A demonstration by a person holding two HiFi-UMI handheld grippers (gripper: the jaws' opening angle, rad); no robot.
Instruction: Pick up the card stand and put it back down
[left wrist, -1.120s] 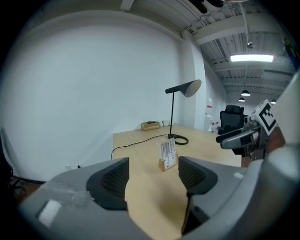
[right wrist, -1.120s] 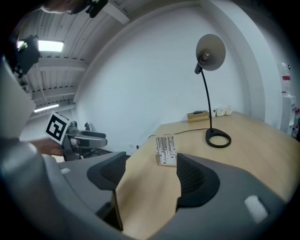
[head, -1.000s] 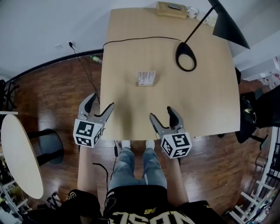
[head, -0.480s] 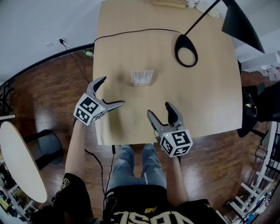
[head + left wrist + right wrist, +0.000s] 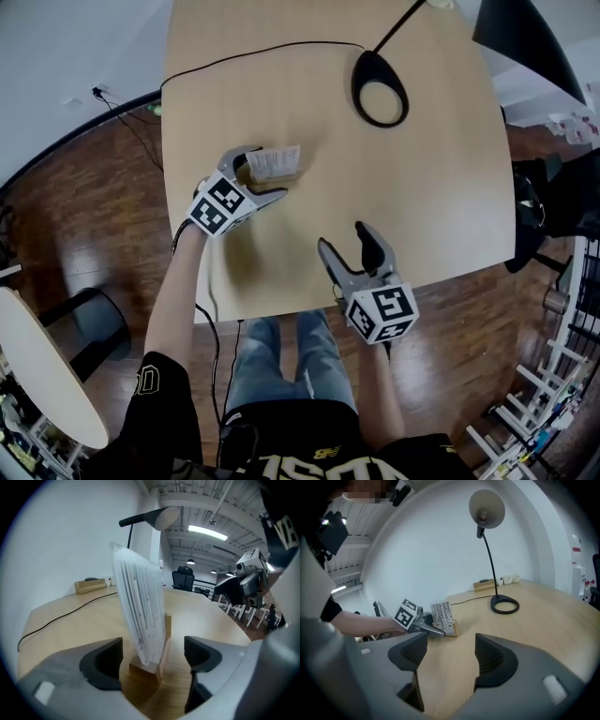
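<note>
A wooden card stand (image 5: 273,163), its printed card upright, is seen on the table (image 5: 422,187) at nine o'clock from the middle, straddled at its base by the left gripper (image 5: 265,175), whose spread jaws, just now closing, are not touching it, seemingly positioned for lifting.

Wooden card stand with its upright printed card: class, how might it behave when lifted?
Probably light: the wooden card stand has only a small block base. Likely tippy: the tall printed card towers over that narrow base. The card seems thin, so it may flex.
</note>
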